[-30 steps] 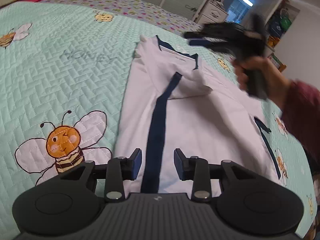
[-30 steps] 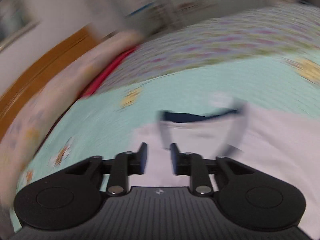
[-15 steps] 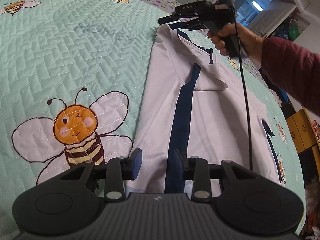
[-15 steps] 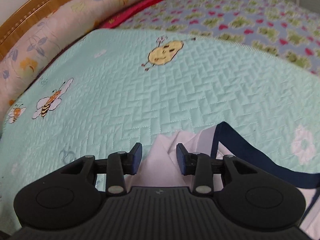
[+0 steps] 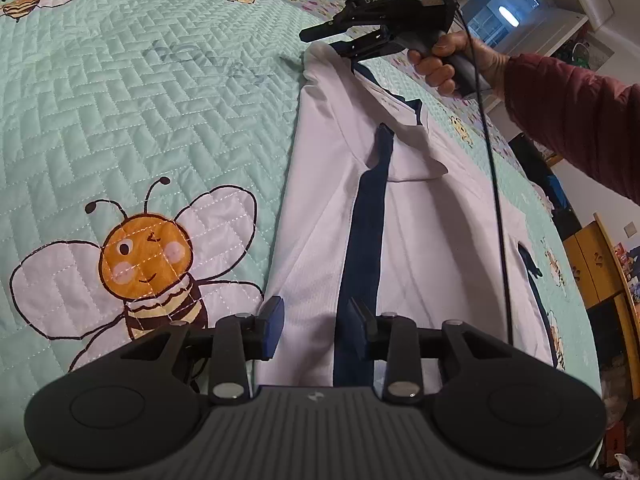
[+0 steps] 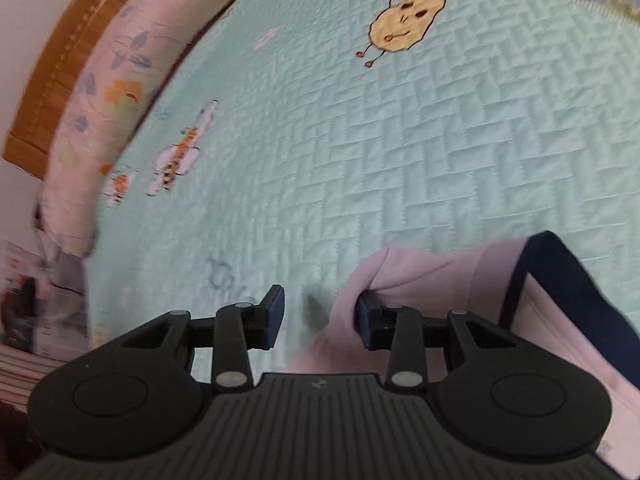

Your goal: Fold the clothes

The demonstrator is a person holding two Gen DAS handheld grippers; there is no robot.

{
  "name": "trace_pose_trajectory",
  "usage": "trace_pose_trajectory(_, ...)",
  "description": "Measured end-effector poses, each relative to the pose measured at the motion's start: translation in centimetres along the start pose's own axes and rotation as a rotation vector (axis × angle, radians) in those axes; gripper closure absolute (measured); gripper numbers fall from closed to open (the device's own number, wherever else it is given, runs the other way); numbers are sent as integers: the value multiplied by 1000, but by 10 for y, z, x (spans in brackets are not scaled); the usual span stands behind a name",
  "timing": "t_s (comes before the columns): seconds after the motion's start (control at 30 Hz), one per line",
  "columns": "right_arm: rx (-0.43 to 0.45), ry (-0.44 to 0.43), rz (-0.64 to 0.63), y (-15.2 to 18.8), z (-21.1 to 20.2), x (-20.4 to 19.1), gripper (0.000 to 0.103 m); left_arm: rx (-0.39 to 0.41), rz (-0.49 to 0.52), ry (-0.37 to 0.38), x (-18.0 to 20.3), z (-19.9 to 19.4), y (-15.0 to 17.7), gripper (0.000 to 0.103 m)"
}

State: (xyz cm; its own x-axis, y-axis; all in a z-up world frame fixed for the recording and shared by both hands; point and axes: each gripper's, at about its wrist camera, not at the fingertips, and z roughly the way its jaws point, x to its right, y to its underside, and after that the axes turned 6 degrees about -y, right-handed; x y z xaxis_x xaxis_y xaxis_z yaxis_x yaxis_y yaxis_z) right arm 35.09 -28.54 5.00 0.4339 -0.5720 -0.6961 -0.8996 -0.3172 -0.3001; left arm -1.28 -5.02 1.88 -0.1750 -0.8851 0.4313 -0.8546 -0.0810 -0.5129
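Both grippers hover with jaws open, the left gripper (image 5: 314, 330) at the white shirt's (image 5: 420, 248) hem, the right gripper (image 6: 318, 322) at its shoulder; they should probably pinch both edges together before folding.

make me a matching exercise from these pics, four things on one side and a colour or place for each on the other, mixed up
Things:
1. shirt
2. stripe
3. big bee
4. right tongs

Descriptions:
a. dark navy, running down the garment
b. at the far corner of the garment
c. white, spread flat on the quilt
d. stitched on the quilt, beside the garment's edge

Pairs: 1-c, 2-a, 3-d, 4-b
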Motion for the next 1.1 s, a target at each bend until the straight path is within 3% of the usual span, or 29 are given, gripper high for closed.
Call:
trace_pose_trajectory(0.23,126,-122,129,4,-5,24,64,9,-2,12,-1,-1,0,65)
trace_pose_trajectory(0.33,147,-129,161,6,-3,32,64,11,-10,16,-2,-1,-1,65)
trace_pose_trajectory(0.4,157,-103,155,7,0,34,72,14,-3,12,-1,-2,0,65)
trace_pose_trajectory(0.47,162,-74,135,9,1,35,89,18,6,6,0,-1,1,65)
trace_pose_trajectory(0.57,172,-45,114,10,2,36,102,25,32,-11,4,-2,2,65)
trace_pose_trajectory(0.73,235,31,55,8,1,33,103,58,57,-53,12,-3,10,64)
trace_pose_trajectory(0.87,258,56,58,9,7,39,103,77,103,-85,23,-2,15,57)
trace_pose_trajectory(1.03,295,17,111,16,5,49,103,84,132,-94,28,-1,17,50)
trace_pose_trajectory(1.1,348,19,147,18,-3,50,103,83,125,-93,28,0,16,49)
